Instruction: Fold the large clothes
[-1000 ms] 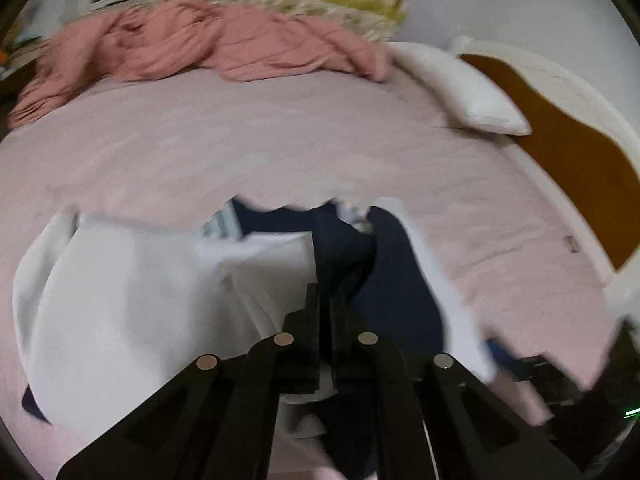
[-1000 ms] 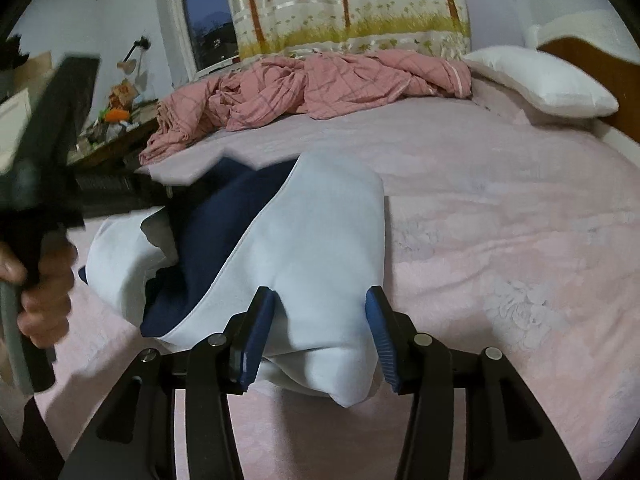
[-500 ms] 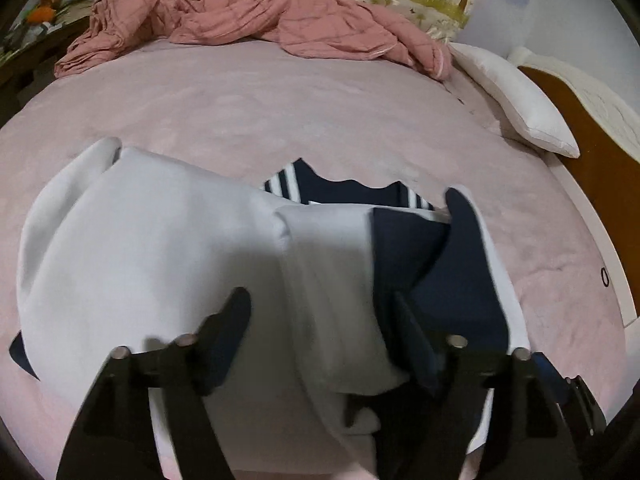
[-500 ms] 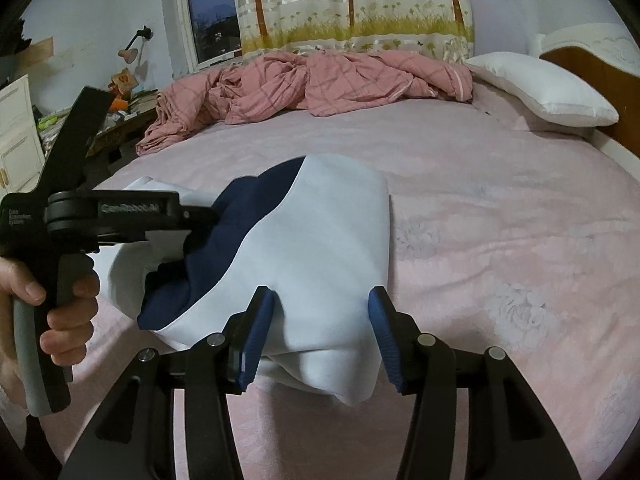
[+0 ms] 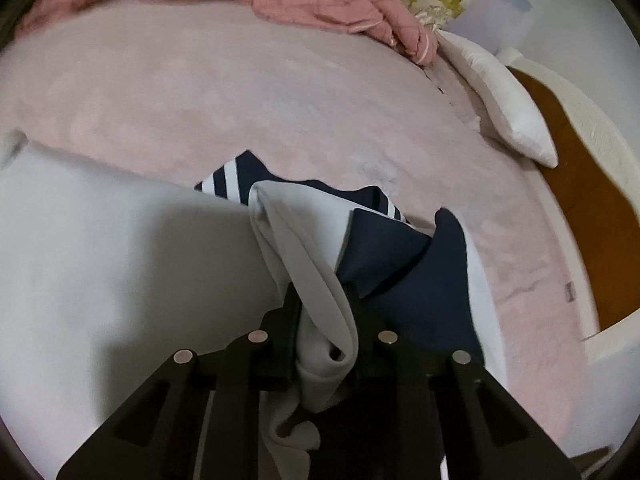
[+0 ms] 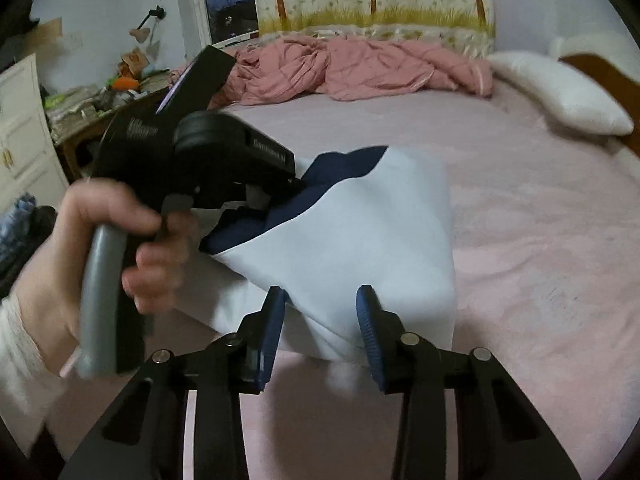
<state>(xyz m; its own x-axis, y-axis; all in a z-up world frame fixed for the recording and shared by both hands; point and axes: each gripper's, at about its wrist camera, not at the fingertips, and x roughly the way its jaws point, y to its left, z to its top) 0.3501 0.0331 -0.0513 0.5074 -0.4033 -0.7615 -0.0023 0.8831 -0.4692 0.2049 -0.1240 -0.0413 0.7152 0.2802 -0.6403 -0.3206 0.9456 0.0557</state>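
A white garment with navy panels and white stripes (image 5: 120, 264) lies on the pink bed; it also shows in the right wrist view (image 6: 360, 240). My left gripper (image 5: 324, 300) is shut on a bunched fold of its white fabric, with navy cloth just to the right. In the right wrist view the left gripper (image 6: 292, 184) pinches the garment's near-left part and lifts it. My right gripper (image 6: 320, 328) is open, its blue pads on either side of the garment's lower white corner, not closed on it.
A crumpled pink blanket (image 6: 352, 68) lies at the far side of the bed (image 6: 540, 220). A white pillow (image 6: 560, 92) and wooden headboard (image 5: 592, 208) are on the right. A cluttered desk (image 6: 92, 100) stands at the left.
My left gripper, open half a second ago, has shut on a fold of white fabric and lifted it. The right gripper stays open around the lower corner.
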